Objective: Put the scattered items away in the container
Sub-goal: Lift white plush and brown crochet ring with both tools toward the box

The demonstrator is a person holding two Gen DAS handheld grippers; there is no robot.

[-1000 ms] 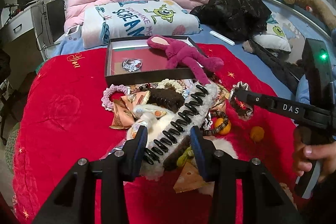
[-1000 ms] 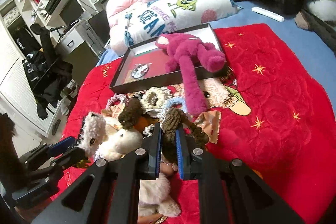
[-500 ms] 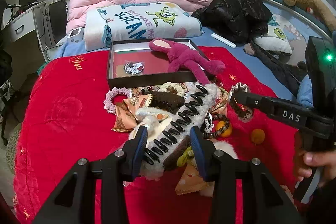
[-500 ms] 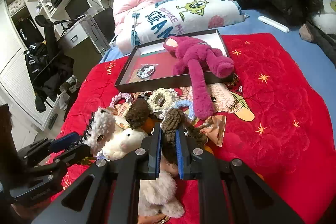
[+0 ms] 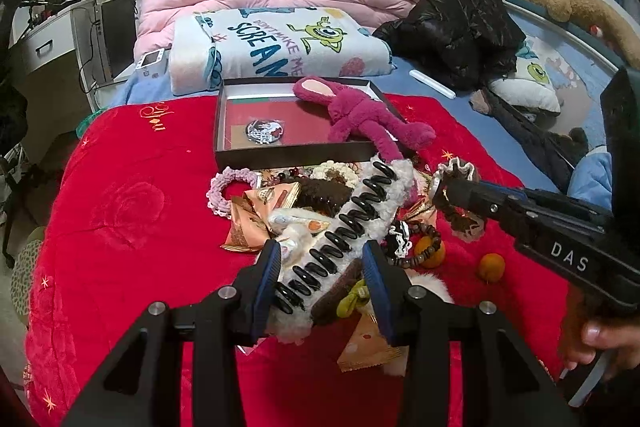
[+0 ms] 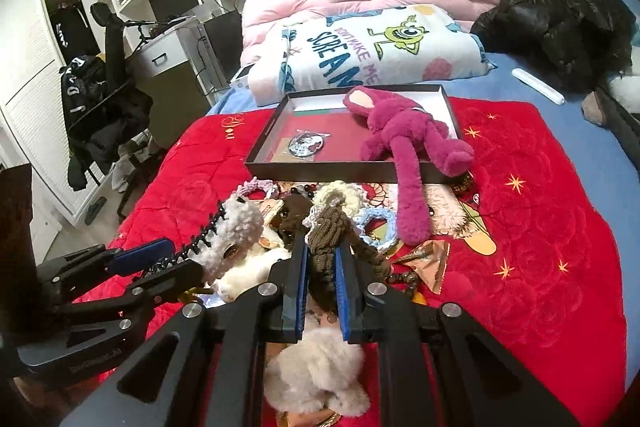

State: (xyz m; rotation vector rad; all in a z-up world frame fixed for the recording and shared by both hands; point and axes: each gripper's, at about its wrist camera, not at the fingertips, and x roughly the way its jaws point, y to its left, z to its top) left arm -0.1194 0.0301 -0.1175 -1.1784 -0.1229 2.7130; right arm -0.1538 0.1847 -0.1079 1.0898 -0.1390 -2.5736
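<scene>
L tool (image 5: 320, 267) clamped on fuzzy claw clip (image 5: 352, 219), R tool (image 6: 321, 267) on brown scrunchie (image 6: 326, 227), "DAS" on R tool body, "SCREAM" blanket (image 5: 276, 47)

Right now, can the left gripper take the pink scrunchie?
Probably not: the left gripper is already shut on the fluffy hair claw. The pink scrunchie lies uncovered, but the claw must go first.
</scene>
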